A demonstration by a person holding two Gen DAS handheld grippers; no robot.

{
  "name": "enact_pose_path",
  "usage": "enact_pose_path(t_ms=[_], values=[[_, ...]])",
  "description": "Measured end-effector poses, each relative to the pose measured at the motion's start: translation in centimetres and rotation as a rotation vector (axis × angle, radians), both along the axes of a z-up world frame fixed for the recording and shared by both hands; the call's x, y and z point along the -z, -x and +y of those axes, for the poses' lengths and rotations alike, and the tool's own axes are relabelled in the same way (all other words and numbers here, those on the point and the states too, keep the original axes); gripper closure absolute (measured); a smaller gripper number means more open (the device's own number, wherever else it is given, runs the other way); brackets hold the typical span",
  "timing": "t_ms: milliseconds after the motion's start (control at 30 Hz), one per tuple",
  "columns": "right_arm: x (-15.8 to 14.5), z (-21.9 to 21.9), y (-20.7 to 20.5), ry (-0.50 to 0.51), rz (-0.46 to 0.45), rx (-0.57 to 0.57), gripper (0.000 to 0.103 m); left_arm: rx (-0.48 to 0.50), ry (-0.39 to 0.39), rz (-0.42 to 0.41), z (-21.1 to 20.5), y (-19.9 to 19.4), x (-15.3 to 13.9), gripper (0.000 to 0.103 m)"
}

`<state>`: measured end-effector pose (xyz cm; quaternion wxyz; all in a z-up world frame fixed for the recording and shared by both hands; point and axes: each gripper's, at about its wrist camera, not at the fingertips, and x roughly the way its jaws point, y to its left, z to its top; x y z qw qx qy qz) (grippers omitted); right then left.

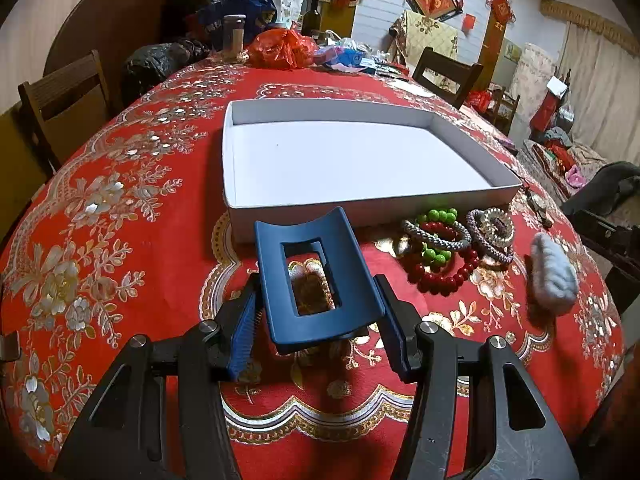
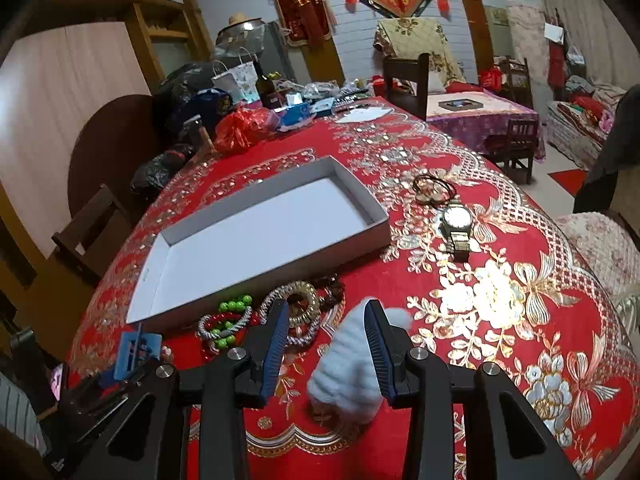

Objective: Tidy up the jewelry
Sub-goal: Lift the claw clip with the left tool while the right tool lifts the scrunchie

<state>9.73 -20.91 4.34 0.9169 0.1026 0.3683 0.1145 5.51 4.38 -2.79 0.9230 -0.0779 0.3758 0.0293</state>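
My left gripper (image 1: 318,300) is shut on a dark blue hair claw clip (image 1: 316,276) and holds it above the red tablecloth, just in front of the empty white box (image 1: 240,168). To its right lies a pile of bracelets (image 1: 448,244): green beads, red beads, grey and gold bands. A fluffy white hair clip (image 1: 554,274) lies further right. In the right wrist view my right gripper (image 2: 326,322) is open above the table, with the fluffy white clip (image 2: 348,372) lying between and below its fingers. The bracelets (image 2: 260,318) and box (image 2: 160,280) lie ahead and left.
A gold wristwatch (image 2: 457,224) and dark hair ties (image 2: 434,188) lie right of the box. Bags, a bottle (image 2: 266,84) and clutter fill the table's far end. Wooden chairs (image 1: 60,96) stand around the table. The left gripper with the clip shows in the right wrist view (image 2: 136,354).
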Motion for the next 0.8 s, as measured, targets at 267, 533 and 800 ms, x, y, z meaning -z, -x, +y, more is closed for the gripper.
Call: enact_pose_path(t_ms=[267, 533, 800], values=[[2.5, -1.3, -1.1, -0.002, 0.074, 0.015, 0.065, -0.004, -0.014, 0.005, -0.2, -0.3, 0.2, 0.050], [0.5, -1.6, -0.4, -0.023, 0.007, 0.029, 0.065, -0.001, -0.006, 0.006, -0.2, -0.5, 0.3, 0.050], [-0.2, -1.5, 0.4, 0.025, -0.010, 0.045, 0.066, 0.000, -0.005, -0.002, -0.2, -0.1, 0.2, 0.050]])
